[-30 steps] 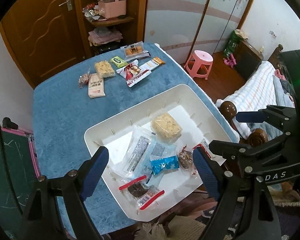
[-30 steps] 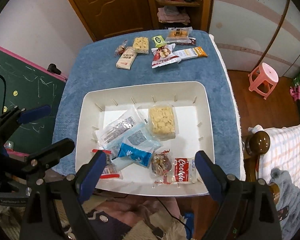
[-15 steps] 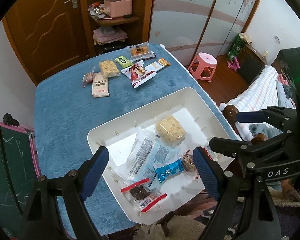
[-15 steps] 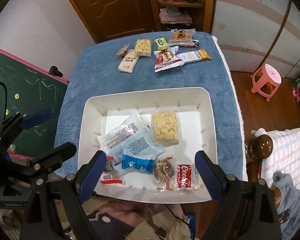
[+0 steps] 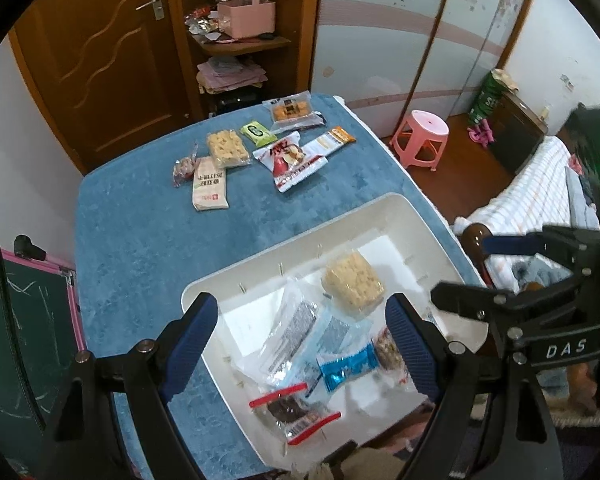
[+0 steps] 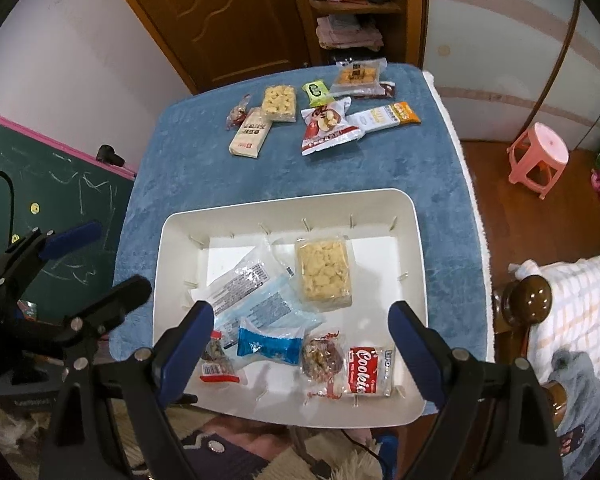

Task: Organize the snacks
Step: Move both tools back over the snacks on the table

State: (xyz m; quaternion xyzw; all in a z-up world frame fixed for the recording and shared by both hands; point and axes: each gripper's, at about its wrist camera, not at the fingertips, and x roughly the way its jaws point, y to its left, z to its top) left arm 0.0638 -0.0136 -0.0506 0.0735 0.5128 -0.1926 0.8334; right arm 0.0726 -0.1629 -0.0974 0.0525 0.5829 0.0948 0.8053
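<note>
White tray [image 6: 414,240] at near edge of blue-covered worktop [image 6: 432,168]. Inside tray: yellow puffed cake pack [image 6: 323,274], clear wrappers [image 6: 252,292], blue packet [image 6: 269,345], nut candy [image 6: 322,360], red Cookie pack [image 6: 370,370], red-ended pack [image 6: 216,364]. Loose snacks [image 6: 324,116] grouped along far edge of worktop. Left hand-held gripper [image 5: 300,344] wide, empty, above tray. Right hand-held gripper [image 6: 300,342] wide, empty, above tray.

A white rectangular tray [image 6: 414,240] sits on the near end of the blue tablecloth, holding a yellow puffed-rice cake [image 6: 324,276], clear wrappers [image 6: 252,288], a blue packet [image 6: 270,346] and a red Cookies pack [image 6: 370,370]; more loose snacks [image 6: 328,128] lie flat in a cluster at the far end
</note>
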